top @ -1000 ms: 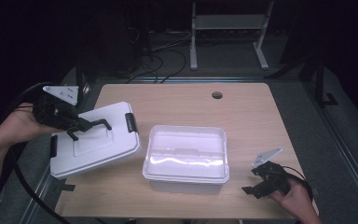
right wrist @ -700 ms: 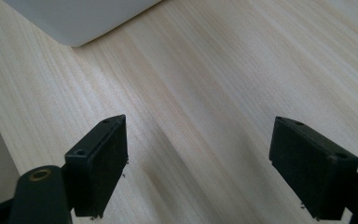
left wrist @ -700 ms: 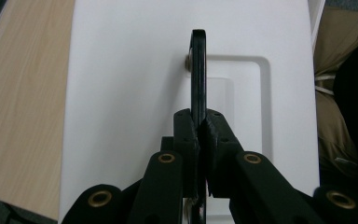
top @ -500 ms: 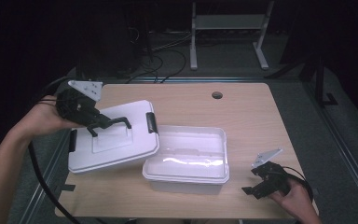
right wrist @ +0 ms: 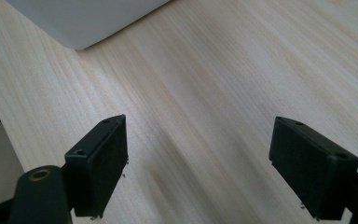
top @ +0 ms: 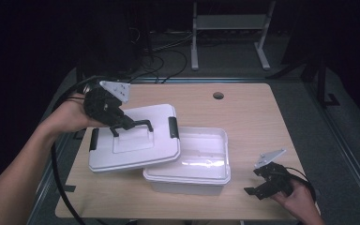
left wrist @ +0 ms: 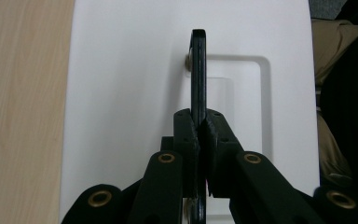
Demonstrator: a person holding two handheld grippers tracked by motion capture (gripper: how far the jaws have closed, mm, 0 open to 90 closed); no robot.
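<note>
Left gripper clamped on the black handle of the white lid, handle pinched between the pads, lid hanging below, overlapping the box. Right gripper spread wide, nothing between.

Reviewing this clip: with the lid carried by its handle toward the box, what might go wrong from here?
The left gripper pinches only the thin black handle, so the white lid may swing or tilt. Its edge overlaps the clear box only partly, so it could catch the rim or seat crooked. The right gripper stands open on the table, not steadying the box.
</note>
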